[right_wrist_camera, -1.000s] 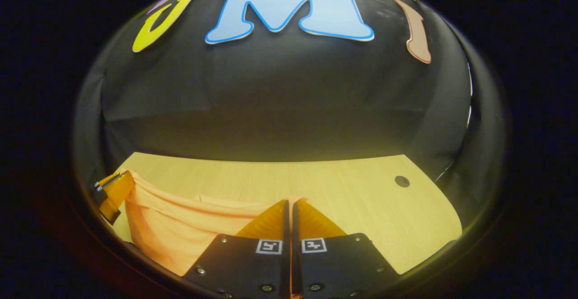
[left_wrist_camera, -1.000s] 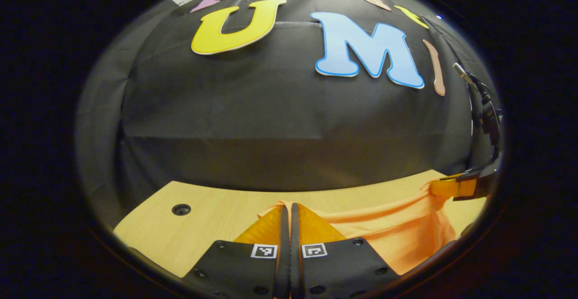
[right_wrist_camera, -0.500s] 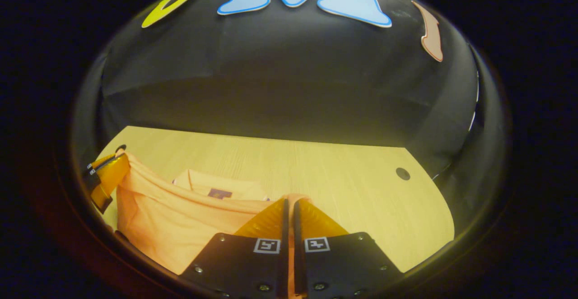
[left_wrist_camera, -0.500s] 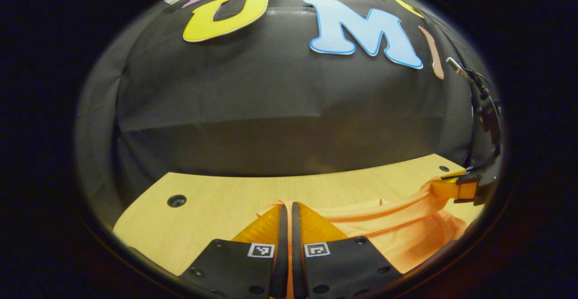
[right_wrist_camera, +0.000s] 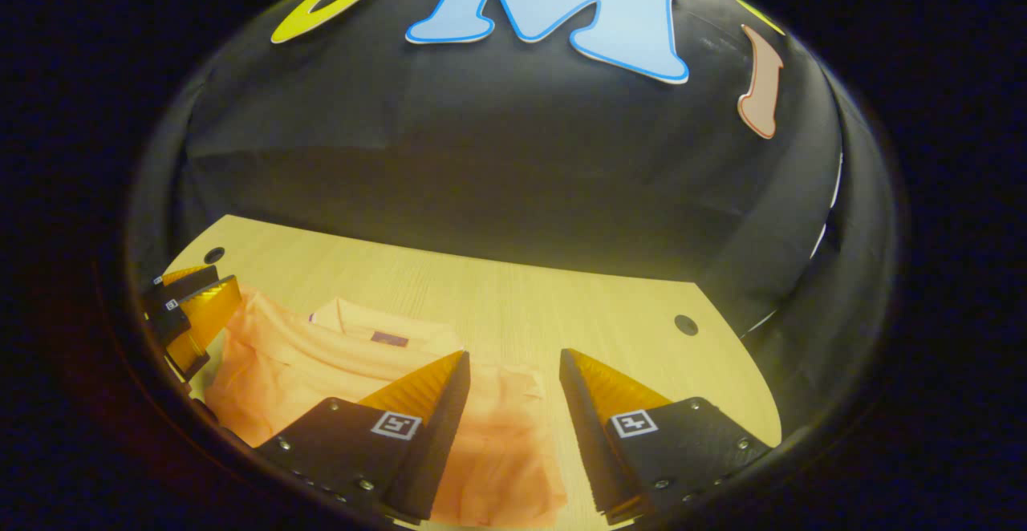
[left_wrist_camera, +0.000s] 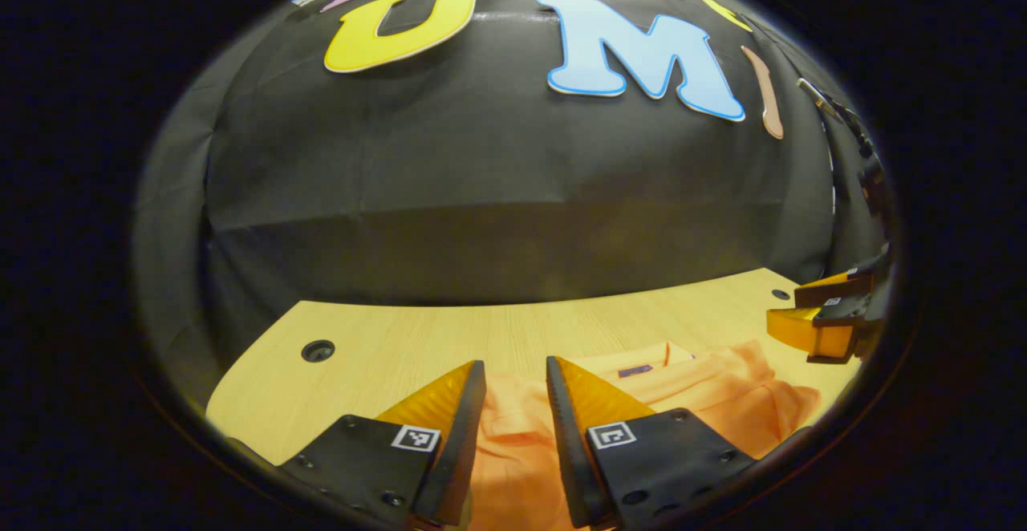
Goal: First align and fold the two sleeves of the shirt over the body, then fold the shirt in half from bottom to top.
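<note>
Tabletop [left_wrist_camera: 385, 346] bears shirt [left_wrist_camera: 513, 443] beneath spread left hand-held gripper [left_wrist_camera: 515, 370].

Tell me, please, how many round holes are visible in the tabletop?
2: one hole near the table's far left corner, another hole near its far right corner. The orange shirt may hide others.

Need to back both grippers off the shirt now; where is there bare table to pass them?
Bare table runs between the shirt collar and the booth wall, and right of the shirt up to the small hole. In the left gripper view, bare wood around the hole left of the shirt. Crowded: over the shirt, under the open left gripper and right gripper.
</note>
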